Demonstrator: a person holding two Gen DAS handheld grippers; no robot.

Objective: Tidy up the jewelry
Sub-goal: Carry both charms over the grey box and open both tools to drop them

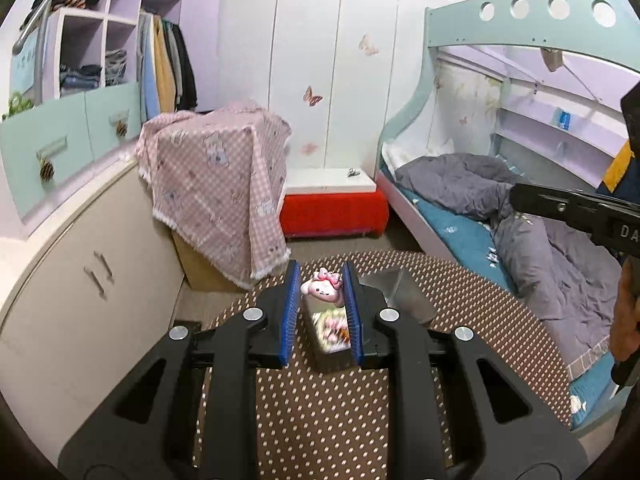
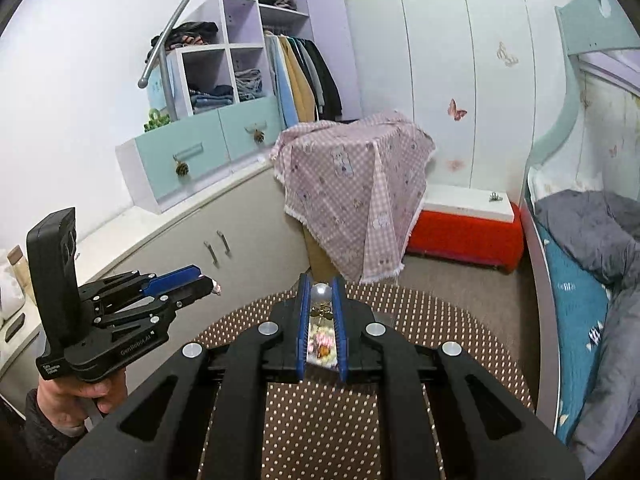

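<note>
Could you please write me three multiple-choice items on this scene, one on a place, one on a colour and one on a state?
1. Where is the pearl piece?
A. on the bed
B. between the right tool's fingers
C. on the red bench

2. What colour is the bow on the bunny charm?
A. green
B. black
C. pink

3. What is the state of the left tool?
A. shut on the bunny charm
B. open and empty
C. lying on the table

Answers:
1 B: the right tool has its blue pads on both sides of the pearl.
2 C: the left wrist view shows a pink bow.
3 A: its pads press the charm above the dotted table.
</note>
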